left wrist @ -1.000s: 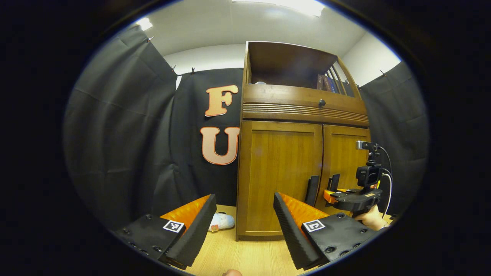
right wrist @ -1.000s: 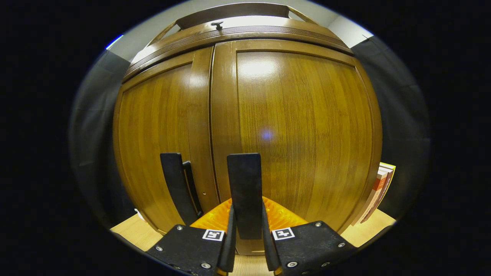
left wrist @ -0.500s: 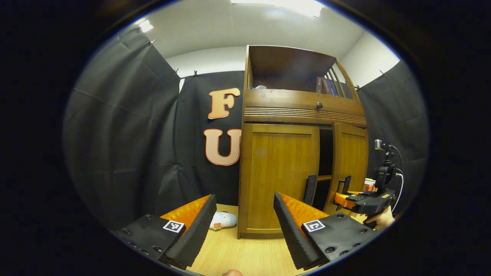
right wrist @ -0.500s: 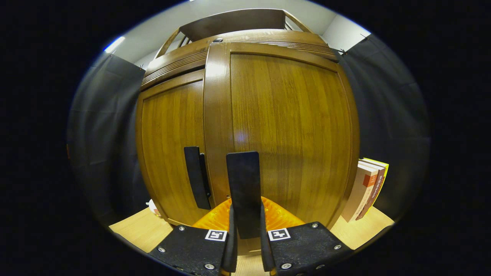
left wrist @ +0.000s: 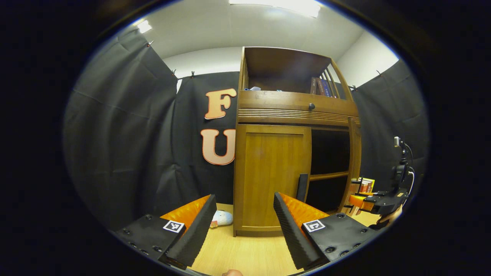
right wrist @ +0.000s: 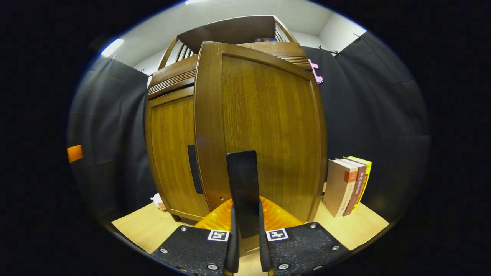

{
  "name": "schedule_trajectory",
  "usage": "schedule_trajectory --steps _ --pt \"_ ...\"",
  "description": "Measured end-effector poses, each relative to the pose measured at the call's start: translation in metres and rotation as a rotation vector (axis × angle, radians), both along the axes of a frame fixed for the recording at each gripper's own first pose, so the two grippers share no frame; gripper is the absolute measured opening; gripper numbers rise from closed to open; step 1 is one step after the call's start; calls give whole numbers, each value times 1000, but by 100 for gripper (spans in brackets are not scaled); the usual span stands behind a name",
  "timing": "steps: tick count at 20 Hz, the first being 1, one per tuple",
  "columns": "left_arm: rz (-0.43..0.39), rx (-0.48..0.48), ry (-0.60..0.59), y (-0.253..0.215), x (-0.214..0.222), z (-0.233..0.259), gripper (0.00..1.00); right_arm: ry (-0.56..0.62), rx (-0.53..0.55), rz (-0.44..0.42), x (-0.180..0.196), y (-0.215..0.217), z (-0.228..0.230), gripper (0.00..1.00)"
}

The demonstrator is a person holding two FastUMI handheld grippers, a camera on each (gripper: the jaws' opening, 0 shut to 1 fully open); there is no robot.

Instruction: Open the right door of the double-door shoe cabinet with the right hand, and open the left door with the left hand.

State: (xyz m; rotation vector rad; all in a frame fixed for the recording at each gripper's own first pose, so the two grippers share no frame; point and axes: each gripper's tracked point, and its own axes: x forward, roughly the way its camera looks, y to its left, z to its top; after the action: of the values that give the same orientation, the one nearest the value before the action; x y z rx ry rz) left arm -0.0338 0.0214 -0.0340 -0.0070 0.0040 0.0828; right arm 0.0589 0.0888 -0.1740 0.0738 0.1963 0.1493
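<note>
Wood floor (left wrist: 245,253) bare before cabinet; right gripper (right wrist: 245,230) clamps right door handle (right wrist: 242,184).

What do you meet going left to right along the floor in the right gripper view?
Left door with its dark handle → right door, swung open, its handle held in the right tongs → upright books.

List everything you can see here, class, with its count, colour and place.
shoe cabinet: one, brown, on floor
left door: one, brown, closed
right door: one, brown, swung open
left handle: one, black, on left door
right handle: one, black, in right tool
knob: one, dark, above the doors
books: three, beige, maroon, yellow, upright beside cabinet
soft toy: one, white, floor left of cabinet
left tool: one, open, facing cabinet
right tool: one, shut on right handle
</note>
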Motion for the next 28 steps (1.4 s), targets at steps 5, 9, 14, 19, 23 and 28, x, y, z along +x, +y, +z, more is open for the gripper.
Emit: schedule_trajectory --steps 5,9,14,19,23,28 --pt "-27 -14 4 -14 -1 -1 96 -8 -42 -53 -26 -38 6 17" --pt "-43 -22 3 -24 -2 -1 96 -9 -78 -97 -40 -65 6 13" --pt "-66 -18 9 -37 1 -2 96 -10 -104 -146 -51 -97 9 11" --pt "-77 -14 17 -46 5 -1 100 -17 -119 -174 -59 -127 12 10" --pt "-83 -9 21 -54 3 -2 100 -25 -125 -225 -58 -161 12 2" --pt "-92 8 24 -69 6 -2 96 -28 -106 -183 -60 -175 13 0"
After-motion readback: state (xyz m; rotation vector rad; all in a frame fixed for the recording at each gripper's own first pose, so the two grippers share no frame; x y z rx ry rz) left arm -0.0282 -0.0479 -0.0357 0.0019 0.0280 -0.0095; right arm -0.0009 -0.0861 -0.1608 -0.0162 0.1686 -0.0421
